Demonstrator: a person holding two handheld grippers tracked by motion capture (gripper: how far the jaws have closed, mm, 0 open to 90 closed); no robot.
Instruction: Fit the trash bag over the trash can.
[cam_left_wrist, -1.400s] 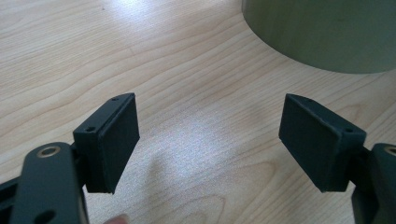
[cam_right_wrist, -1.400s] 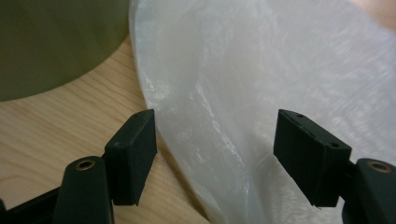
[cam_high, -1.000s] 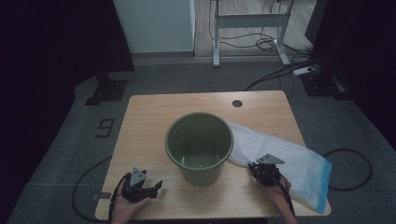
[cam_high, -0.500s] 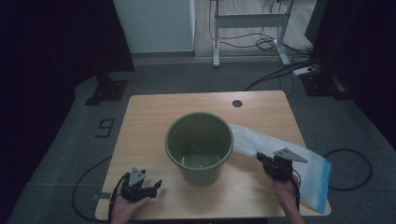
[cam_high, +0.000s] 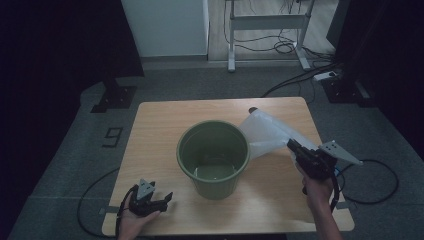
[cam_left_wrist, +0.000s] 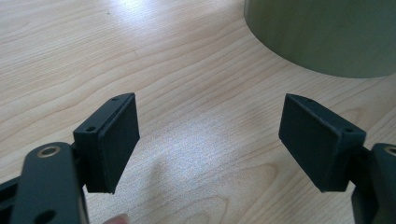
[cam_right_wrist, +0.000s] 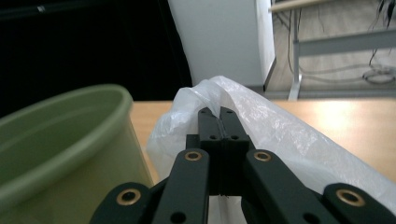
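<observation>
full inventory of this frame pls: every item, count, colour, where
bucket: 1, green, upright at the table's middle, open top
plastic bag: 1, clear-white, right of the bucket, one edge lifted off the table and pinched
table: 1, light wood, centre of the high view
desk frame: 1, grey metal, on the floor behind the table
cables: several, black, on the floor behind and right of the table
left gripper: 1, black, near the table's front left corner, jaws open, nothing between them
right gripper: 1, black, raised right of the bucket, shut on the plastic bag
</observation>
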